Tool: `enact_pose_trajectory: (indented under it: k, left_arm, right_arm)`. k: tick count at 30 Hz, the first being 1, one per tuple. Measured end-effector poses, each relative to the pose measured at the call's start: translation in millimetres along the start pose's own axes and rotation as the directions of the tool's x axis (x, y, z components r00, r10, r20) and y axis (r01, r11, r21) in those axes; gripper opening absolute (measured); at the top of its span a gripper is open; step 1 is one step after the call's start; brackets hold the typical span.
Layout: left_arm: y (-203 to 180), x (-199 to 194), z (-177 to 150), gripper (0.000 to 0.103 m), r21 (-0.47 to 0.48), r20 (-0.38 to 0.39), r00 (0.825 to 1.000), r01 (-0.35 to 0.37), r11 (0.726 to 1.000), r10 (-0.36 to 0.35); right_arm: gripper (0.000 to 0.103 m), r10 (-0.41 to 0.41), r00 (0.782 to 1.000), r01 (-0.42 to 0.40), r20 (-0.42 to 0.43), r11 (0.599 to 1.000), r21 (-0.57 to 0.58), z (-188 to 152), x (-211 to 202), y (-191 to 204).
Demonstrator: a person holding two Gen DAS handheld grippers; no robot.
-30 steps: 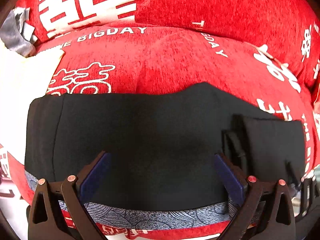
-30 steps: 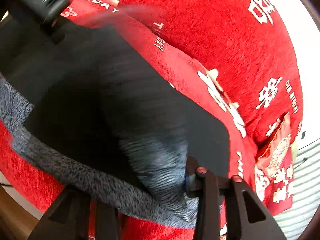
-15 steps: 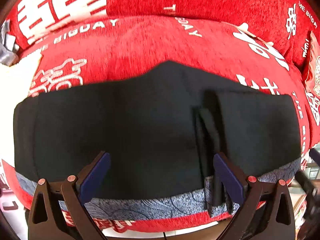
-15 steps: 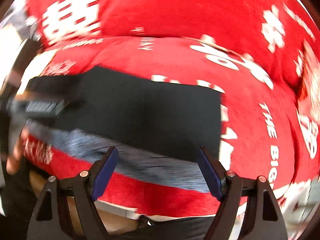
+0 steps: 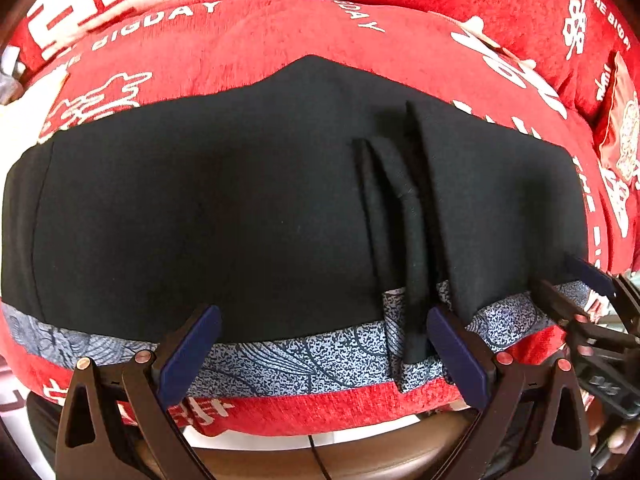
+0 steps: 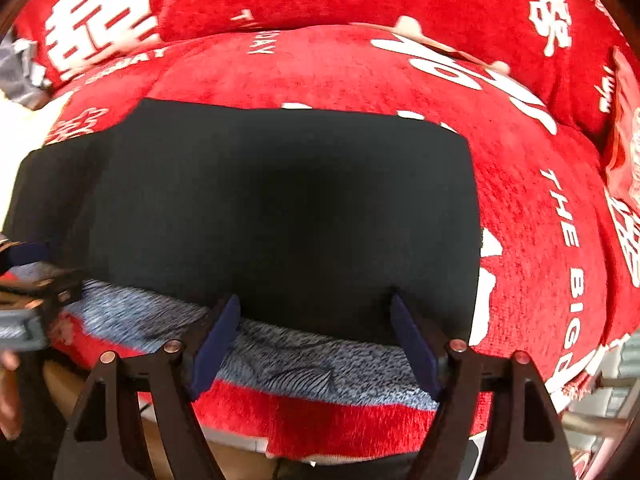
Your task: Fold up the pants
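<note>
A second ago the right gripper (image 6: 316,340) was clamped on a raised fold of the pants (image 5: 240,208); it has since let go and drawn back, and the folded end now lies flat. The left gripper (image 5: 324,348) has barely shifted, still hanging at the near edge of the cloth. Both grippers stand with their blue-padded jaws spread wide and nothing between them. The black pants lie stretched sideways across the seat of a red sofa (image 5: 280,56) printed with white characters and lettering. Their near edge runs along a grey-blue patterned band (image 5: 304,356) at the front of the cushion. In the left wrist view the right part of the pants is doubled over on itself, and two narrow ridges of cloth (image 5: 400,216) run front to back beside that fold, reaching down over the patterned band. In the right wrist view the pants (image 6: 280,208) show as a smooth dark rectangle with a straight right edge. The right gripper (image 5: 592,292) also shows at the far right of the left wrist view, near the right end of the pants. The left gripper (image 6: 28,276) shows blurred at the left edge of the right wrist view.
</note>
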State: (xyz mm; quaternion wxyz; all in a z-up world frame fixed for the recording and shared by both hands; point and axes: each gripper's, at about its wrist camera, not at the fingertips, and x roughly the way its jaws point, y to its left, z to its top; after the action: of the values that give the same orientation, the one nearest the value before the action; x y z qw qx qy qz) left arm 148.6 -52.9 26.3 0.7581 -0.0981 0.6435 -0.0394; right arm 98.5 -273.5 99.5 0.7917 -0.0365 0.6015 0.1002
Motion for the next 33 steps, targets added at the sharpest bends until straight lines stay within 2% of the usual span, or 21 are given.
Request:
enact_pose_trajectory:
  k: [2, 4, 8, 12, 14, 17, 20, 22, 23, 25, 29, 33]
  left_arm:
    - [2.9, 2.8, -0.1, 0.103, -0.012, -0.008, 1.0, 0.019, 1.0, -0.019]
    - [7.6, 5.1, 0.4, 0.103, -0.033, -0.016, 0.999, 0.038, 0.999, -0.038]
    - [1.5, -0.7, 4.7, 0.103, -0.025, -0.005, 0.998, 0.065, 0.998, -0.066]
    - [-0.4, -14.3, 14.5, 0.103, -0.025, 0.026, 0.996, 0.083, 0.996, -0.082]
    - [2.5, -16.8, 19.2, 0.103, -0.036, 0.026, 0.994, 0.111, 0.993, -0.11]
    - [5.3, -16.3, 28.7, 0.103, -0.058, 0.025, 0.99, 0.141, 0.988, -0.14]
    - [19.2, -20.2, 31.6, 0.103, -0.098, 0.04, 0.988, 0.151, 0.984, -0.148]
    - [29.7, -16.1, 31.5, 0.103, -0.14, 0.018, 0.981, 0.194, 0.971, -0.193]
    - [32.2, -12.7, 31.7, 0.103, -0.15, -0.001, 0.977, 0.21, 0.966, -0.212]
    - [28.5, -8.5, 32.7, 0.103, -0.143, -0.011, 0.974, 0.222, 0.965, -0.226]
    - [11.1, 3.7, 38.9, 0.103, -0.135, -0.048, 0.956, 0.28, 0.95, -0.289]
    - [-4.9, 16.1, 46.9, 0.103, -0.116, -0.078, 0.957, 0.269, 0.956, -0.279]
  right_arm:
    - [0.081, 0.053, 0.998, -0.054, 0.019, 0.998, 0.043, 0.1, -8.9, -10.1]
    - [0.081, 0.086, 0.996, -0.087, 0.023, 0.996, 0.033, 3.1, -11.9, -9.1]
    - [0.081, -0.003, 0.999, 0.004, 0.049, 1.0, -0.01, 11.9, -10.6, 6.3]
    - [0.081, 0.031, 0.997, -0.034, 0.065, 0.999, 0.035, 12.9, -17.2, -2.2]
    - [0.083, 0.025, 0.997, -0.027, 0.072, 0.999, 0.027, 9.1, -20.4, -5.7]
    - [0.083, -0.002, 0.999, 0.001, 0.043, 1.0, 0.016, 4.1, -11.4, -8.6]
    - [0.083, 0.021, 1.0, -0.022, 0.019, 0.999, 0.03, -2.0, -2.0, -8.7]
    - [0.084, 0.009, 1.0, -0.009, 0.017, 1.0, 0.006, -5.0, 2.6, -4.3]
    - [0.088, 0.003, 1.0, -0.002, 0.019, 1.0, -0.008, -5.5, 5.0, -1.6]
    - [0.093, 0.004, 1.0, -0.004, 0.023, 1.0, -0.014, -5.0, 7.0, 1.2]
    - [0.094, 0.001, 1.0, 0.0, 0.027, 1.0, -0.016, -4.4, 7.2, 2.4]
    - [0.094, 0.012, 0.999, -0.012, 0.029, 1.0, -0.013, -5.0, 7.0, 1.0]
